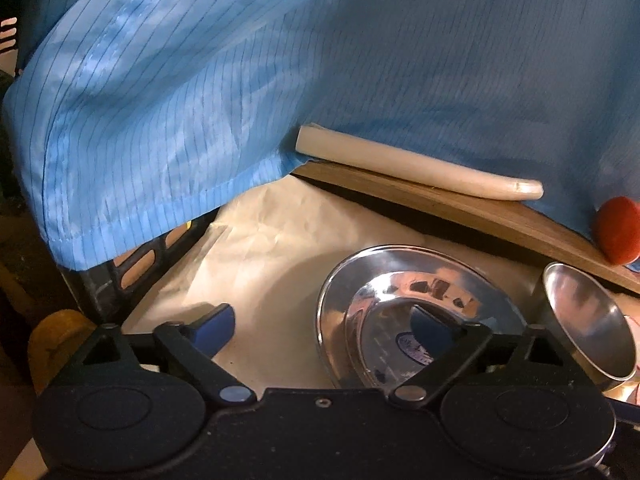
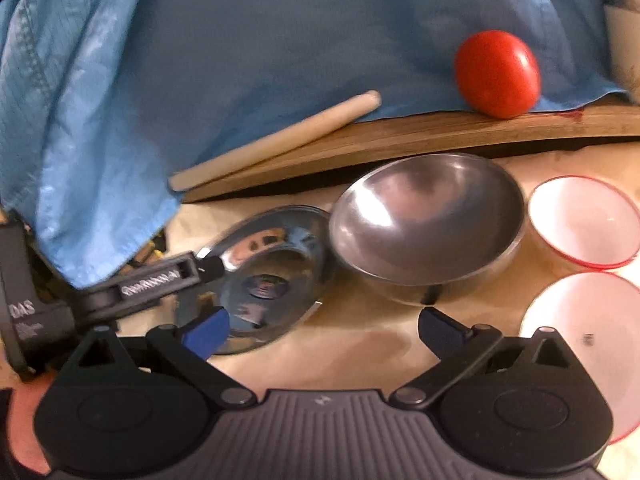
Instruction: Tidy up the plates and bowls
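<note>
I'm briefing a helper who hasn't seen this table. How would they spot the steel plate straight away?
Find the wooden board with the red tomato on it; in front lies cream paper holding the dishes. The steel plate is the leftmost dish, beside the deep steel bowl. It alone is flat and mirror-bright, with a blue sticker at its centre.

Steel plate (image 1: 400,320) beside steel bowl (image 1: 584,320) on paper (image 1: 260,240).

Light: dim and warm around me, brightest on the cream paper liner (image 1: 280,240).
Glare: streaks on my shiny steel plate (image 1: 400,300).
Blur: my right view smears.
Edges: fisheye bending, dark corners.
</note>
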{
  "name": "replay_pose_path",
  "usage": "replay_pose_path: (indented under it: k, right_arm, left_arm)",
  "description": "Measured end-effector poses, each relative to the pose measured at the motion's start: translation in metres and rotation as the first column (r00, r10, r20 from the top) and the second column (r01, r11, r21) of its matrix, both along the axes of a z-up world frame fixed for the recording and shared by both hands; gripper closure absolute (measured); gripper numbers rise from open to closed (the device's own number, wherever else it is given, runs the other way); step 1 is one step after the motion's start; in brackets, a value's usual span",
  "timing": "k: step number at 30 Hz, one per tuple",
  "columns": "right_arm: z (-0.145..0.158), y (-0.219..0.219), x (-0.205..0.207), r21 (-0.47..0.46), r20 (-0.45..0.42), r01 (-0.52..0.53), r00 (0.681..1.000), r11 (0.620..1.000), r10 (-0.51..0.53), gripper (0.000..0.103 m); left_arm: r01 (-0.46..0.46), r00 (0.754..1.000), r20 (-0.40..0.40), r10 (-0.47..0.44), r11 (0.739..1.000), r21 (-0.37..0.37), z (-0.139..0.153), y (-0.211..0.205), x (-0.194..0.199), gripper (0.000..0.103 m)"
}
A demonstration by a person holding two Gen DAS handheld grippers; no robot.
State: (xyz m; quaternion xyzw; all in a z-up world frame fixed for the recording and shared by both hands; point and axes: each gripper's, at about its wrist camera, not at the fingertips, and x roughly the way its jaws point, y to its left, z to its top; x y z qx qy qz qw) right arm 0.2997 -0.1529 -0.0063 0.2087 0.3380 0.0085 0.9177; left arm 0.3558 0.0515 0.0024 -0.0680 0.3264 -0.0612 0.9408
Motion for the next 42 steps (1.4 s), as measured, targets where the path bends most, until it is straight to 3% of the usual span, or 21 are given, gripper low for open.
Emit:
replay_pose_path:
  k: [2, 6, 10, 12, 20, 23, 26, 34, 42]
  right_arm:
    - [0.000, 0.001, 0.002, -0.001, -0.002, 0.007, 1.000, 1.000, -0.007, 0.000]
    - [-0.002, 0.004, 0.005, -0.035, -0.001, 0.013, 1.000, 0.999, -0.013, 0.003]
    - [-0.001, 0.006, 0.005, -0.059, 0.005, 0.021, 1.000, 0.998, -0.020, 0.010]
    - [0.000, 0.008, 0.001, -0.051, 0.017, 0.007, 1.000, 0.999, -0.006, 0.017]
    - [-0.010, 0.011, 0.009, 0.027, -0.036, -0.023, 0.999, 0.999, 0.024, 0.023]
    - [-0.010, 0.011, 0.014, 0.040, -0.037, -0.013, 0.999, 0.999, 0.014, 0.024]
    - [-0.012, 0.011, 0.020, 0.035, -0.043, -0.006, 0.999, 0.999, 0.008, 0.033]
    - [-0.015, 0.011, 0.025, 0.006, -0.034, -0.002, 0.999, 1.000, 0.002, 0.072]
    - [-0.012, 0.017, 0.023, -0.046, -0.005, -0.024, 1.000, 0.999, 0.024, 0.075]
  left_arm:
    - [0.009, 1.000, 0.000, -0.010, 1.000, -0.015, 0.000, 0.001, 0.000, 0.024]
    - [0.022, 1.000, 0.001, -0.022, 0.999, -0.033, 0.000, 0.000, 0.000, 0.032]
    - [0.030, 1.000, -0.002, -0.030, 0.999, -0.044, 0.000, 0.000, -0.001, 0.051]
    - [0.031, 1.000, -0.003, -0.031, 0.998, -0.051, -0.001, 0.002, -0.001, 0.054]
    - [0.040, 0.999, -0.010, -0.041, 0.996, -0.074, -0.002, 0.003, 0.001, 0.070]
    - [0.034, 0.999, -0.013, -0.035, 0.997, -0.075, -0.003, 0.004, 0.001, 0.073]
    - [0.028, 1.000, -0.012, -0.029, 0.997, -0.071, -0.003, 0.004, 0.001, 0.078]
    - [0.020, 1.000, -0.009, -0.021, 0.997, -0.073, -0.002, 0.005, 0.000, 0.083]
    - [0.017, 1.000, -0.006, -0.018, 0.998, -0.063, 0.002, 0.005, -0.010, 0.084]
